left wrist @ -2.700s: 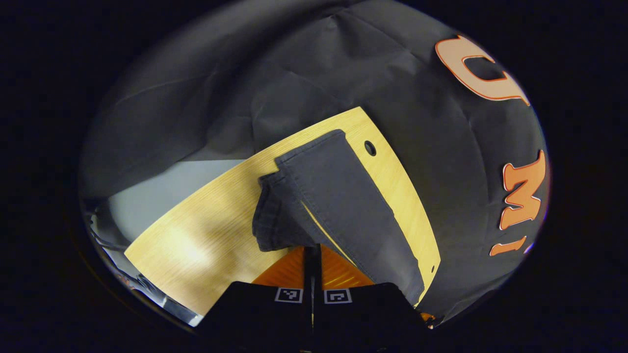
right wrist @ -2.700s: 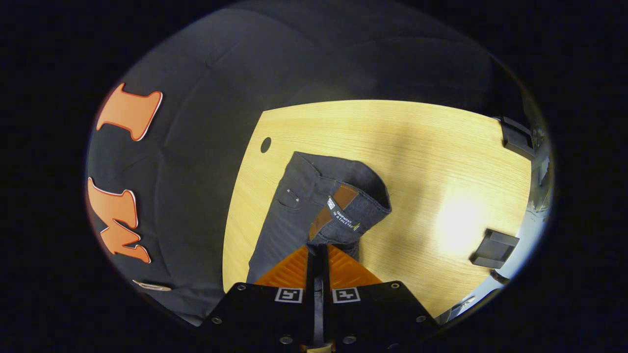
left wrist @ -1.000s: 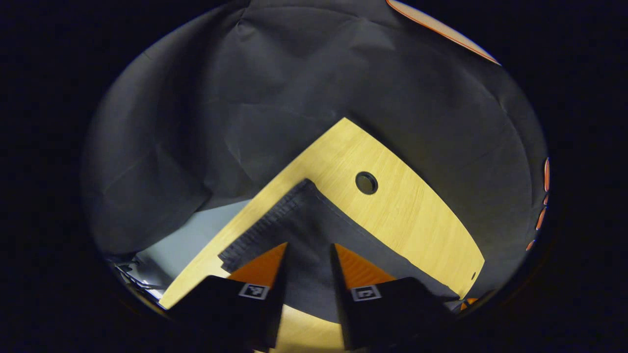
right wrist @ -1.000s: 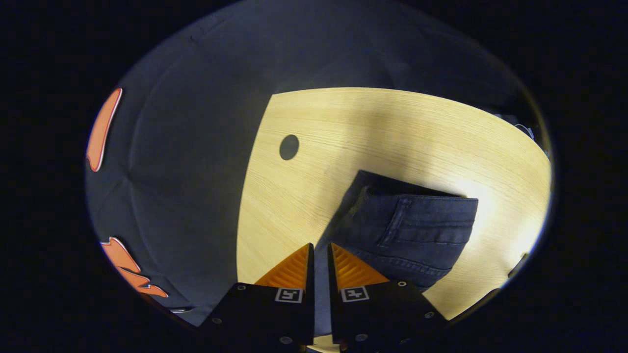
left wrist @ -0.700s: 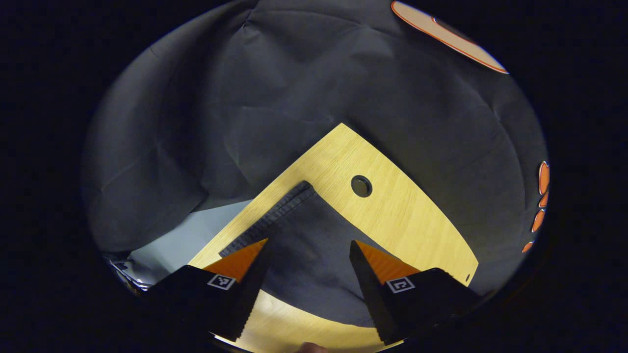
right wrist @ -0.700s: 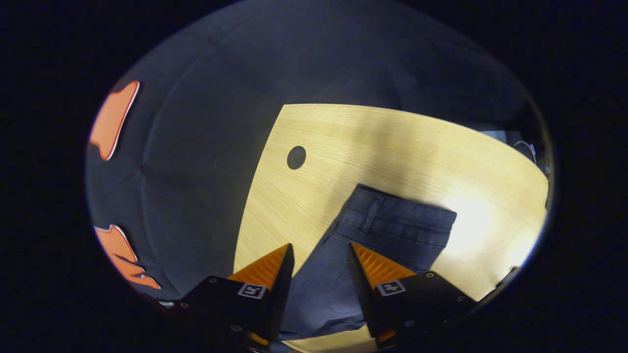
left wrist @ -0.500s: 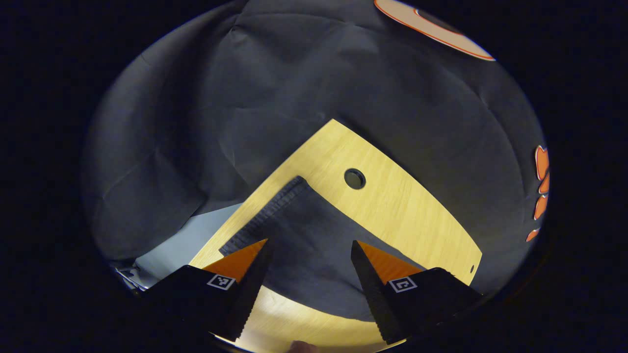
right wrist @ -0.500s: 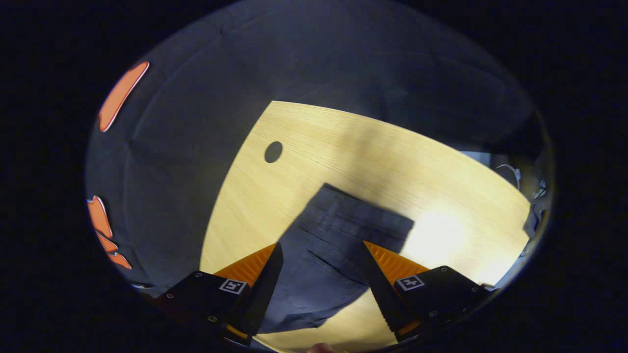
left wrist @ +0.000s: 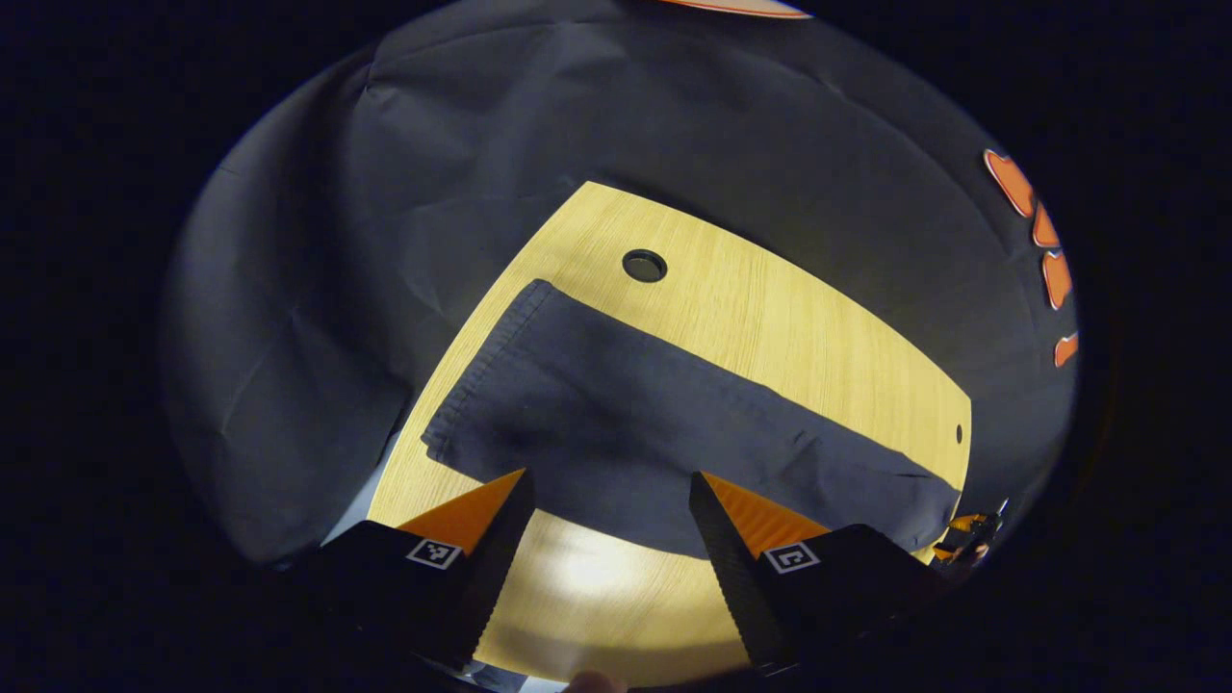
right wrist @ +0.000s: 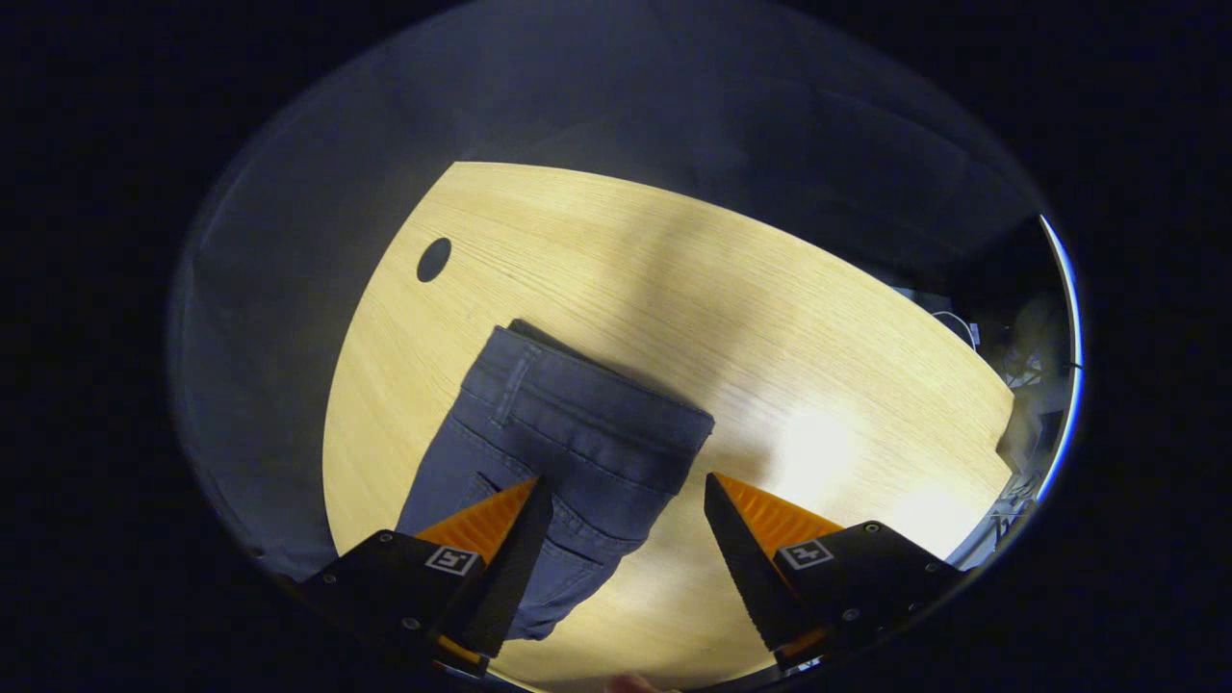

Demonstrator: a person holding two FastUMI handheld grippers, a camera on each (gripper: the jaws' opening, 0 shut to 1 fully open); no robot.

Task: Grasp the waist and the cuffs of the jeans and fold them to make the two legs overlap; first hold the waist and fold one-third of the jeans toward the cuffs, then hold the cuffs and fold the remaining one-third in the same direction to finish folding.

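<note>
In the left gripper view the left gripper [left wrist: 608, 515] hangs over the desk [left wrist: 770, 327] with its jaws spread wide and nothing between them. The jeans [left wrist: 626, 423] lie flat on the desk just ahead of the jaws, as one long dark strip with the two legs stacked. The strip runs crosswise to the jaws: the cuffs [left wrist: 481, 371] sit ahead and to the left of the left fingertip, and the legs stretch away past the right fingertip toward the far right edge of the desk. The near edge of the fabric passes right at the two fingertips; whether the tips touch the cloth cannot be told. Bare desk shows in the gap between the jaws, nearer than the fabric. A round hole [left wrist: 644, 265] in the desk lies beyond the cuffs, apart from the jeans.

In the right gripper view the right gripper [right wrist: 624, 510] is likewise released, jaws wide apart and gripping nothing. The waist [right wrist: 587, 399] of the jeans lies flat just ahead of the jaws, with its waistband on the far side. The denim passes under the left finger and reaches into the gap, while the right finger stands over bare desk just beside the waist's corner. A round hole [right wrist: 433, 259] shows farther ahead to the left, well apart from the waist.
</note>
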